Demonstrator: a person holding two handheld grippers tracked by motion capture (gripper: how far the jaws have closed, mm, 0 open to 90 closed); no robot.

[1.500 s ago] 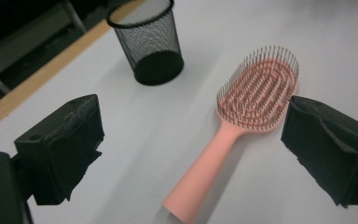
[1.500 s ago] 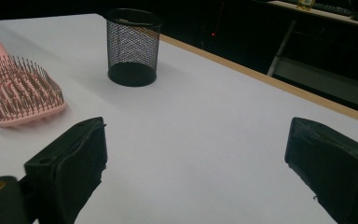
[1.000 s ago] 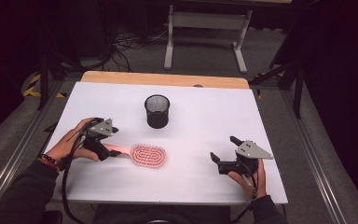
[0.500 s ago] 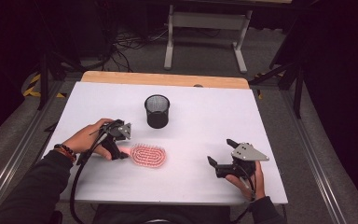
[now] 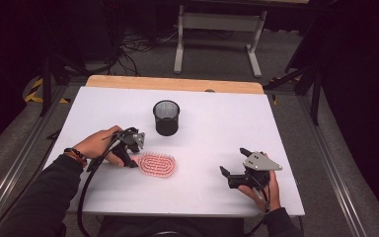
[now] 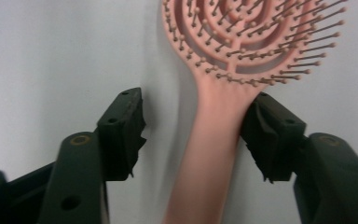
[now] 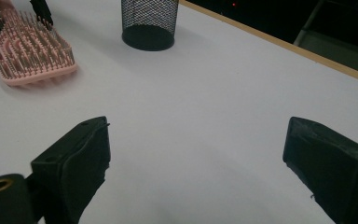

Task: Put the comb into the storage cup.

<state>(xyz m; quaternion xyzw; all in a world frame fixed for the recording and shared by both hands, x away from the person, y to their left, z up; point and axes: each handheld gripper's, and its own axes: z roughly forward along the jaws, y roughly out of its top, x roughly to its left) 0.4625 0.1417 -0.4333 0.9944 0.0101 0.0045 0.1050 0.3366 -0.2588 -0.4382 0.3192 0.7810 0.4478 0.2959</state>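
Note:
A pink paddle hairbrush (image 5: 157, 165) lies bristles up on the white table (image 5: 217, 123), left of centre. My left gripper (image 5: 131, 157) is at its handle end. In the left gripper view the handle (image 6: 214, 135) runs between the jaws of the left gripper (image 6: 198, 111); one pad touches the handle and the other stands a gap away from it. These jaws have just been closing around the handle. My right gripper (image 5: 232, 161) rests open near the front right of the table, with bare table between the jaws of the right gripper (image 7: 196, 149). The brush (image 7: 28, 51) lies far off to its left.
A black mesh cup (image 5: 166, 117) stands upright behind the brush, near the table's middle; in the right gripper view the cup (image 7: 149, 23) is straight ahead. A wooden strip (image 5: 177, 84) edges the far side. Dark floor, cables and a metal stand lie beyond.
My left gripper has slid right along the table to the brush handle, and its jaws have narrowed around it. The right gripper has stayed put.

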